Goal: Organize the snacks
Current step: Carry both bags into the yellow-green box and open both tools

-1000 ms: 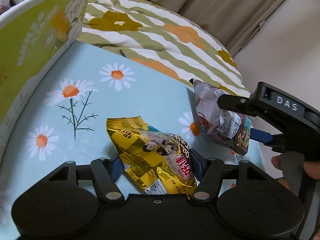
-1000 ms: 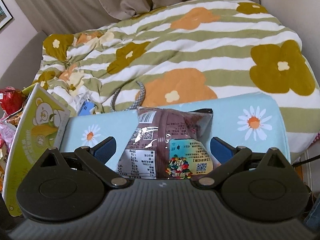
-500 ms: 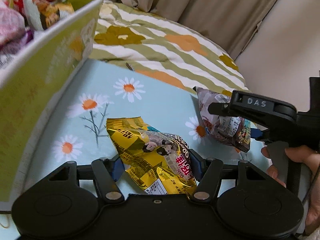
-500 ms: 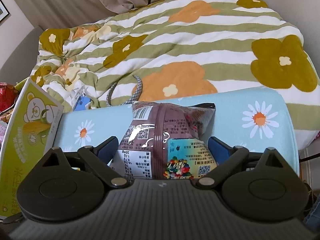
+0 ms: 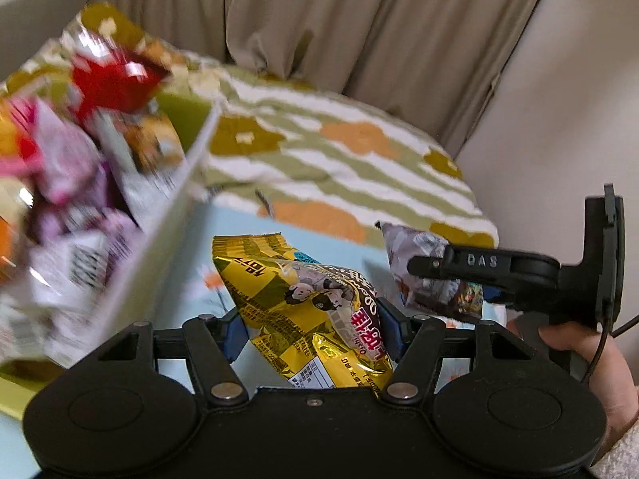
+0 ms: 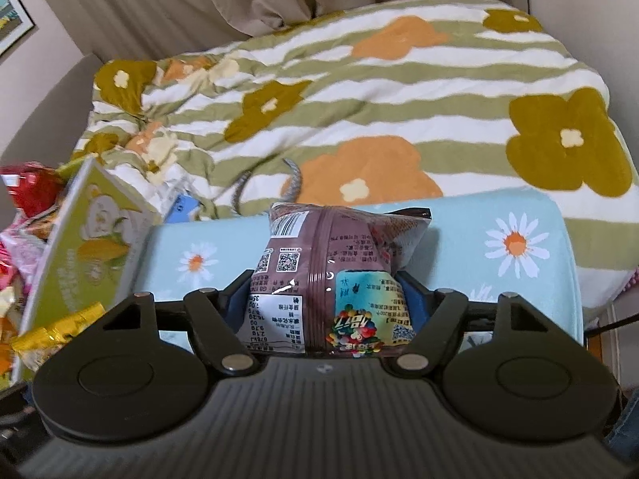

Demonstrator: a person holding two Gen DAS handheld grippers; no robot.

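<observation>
Yellow pkt (image 5: 303, 303) lifted, crinkled foil.

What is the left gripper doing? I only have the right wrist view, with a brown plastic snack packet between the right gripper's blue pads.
Observer: The left gripper is shut on a crinkled yellow foil snack bag.
Operator: Anything inside the green cardboard box?
Observer: The green cardboard box holds pink and purple packets under a red one, all blurred.
Operator: How does the right gripper look from outside?
Observer: The right gripper has just been closing its jaws on the brown packet. A hand holds its handle.
</observation>
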